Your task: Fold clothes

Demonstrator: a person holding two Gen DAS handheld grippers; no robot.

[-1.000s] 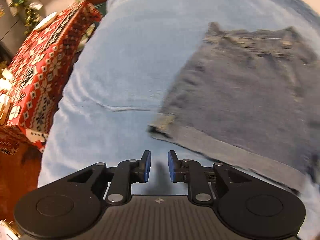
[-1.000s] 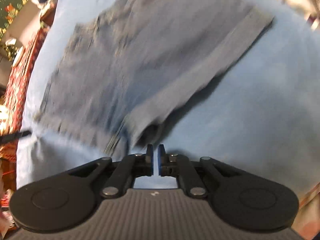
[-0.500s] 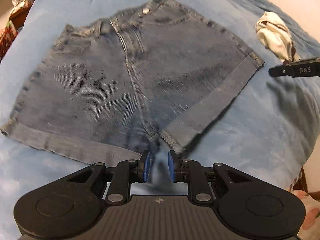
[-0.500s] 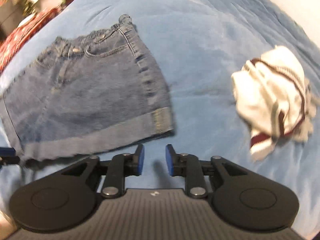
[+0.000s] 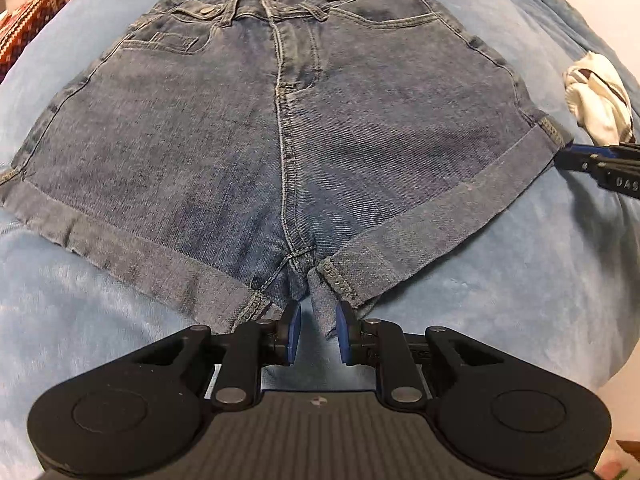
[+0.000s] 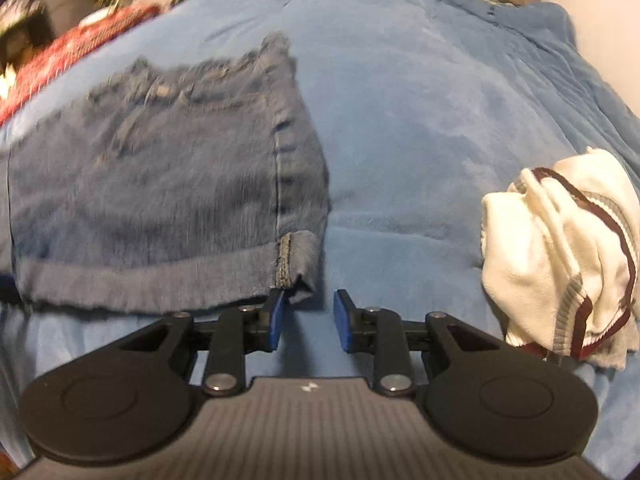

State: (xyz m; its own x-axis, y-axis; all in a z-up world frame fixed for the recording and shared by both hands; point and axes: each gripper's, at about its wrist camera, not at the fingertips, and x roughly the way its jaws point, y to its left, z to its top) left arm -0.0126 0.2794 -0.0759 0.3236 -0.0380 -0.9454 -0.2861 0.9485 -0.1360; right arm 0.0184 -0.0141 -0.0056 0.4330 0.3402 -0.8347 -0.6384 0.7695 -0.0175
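Left tool (image 5: 318,334) parted at crotch of denim shorts (image 5: 280,120), gripping nothing. Right tool (image 6: 308,316) jaws just opened, apart, empty, at cuffed outer corner of right leg. Shorts spread flat, front up, on blue bed blanket (image 6: 420,100). White striped garment (image 6: 568,256) crumpled well to right.

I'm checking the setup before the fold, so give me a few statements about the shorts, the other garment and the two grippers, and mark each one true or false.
1. The denim shorts lie spread flat, front side up, on the blue blanket. True.
2. The left gripper is at the crotch of the shorts. True.
3. The right gripper is clamped shut on the waistband. False: its fingers are apart at the cuffed outer leg corner, gripping nothing.
4. The white garment with maroon stripes is neatly folded on top of the shorts. False: it lies crumpled on the blanket, apart from them.
5. The leg hems are rolled into cuffs. True.
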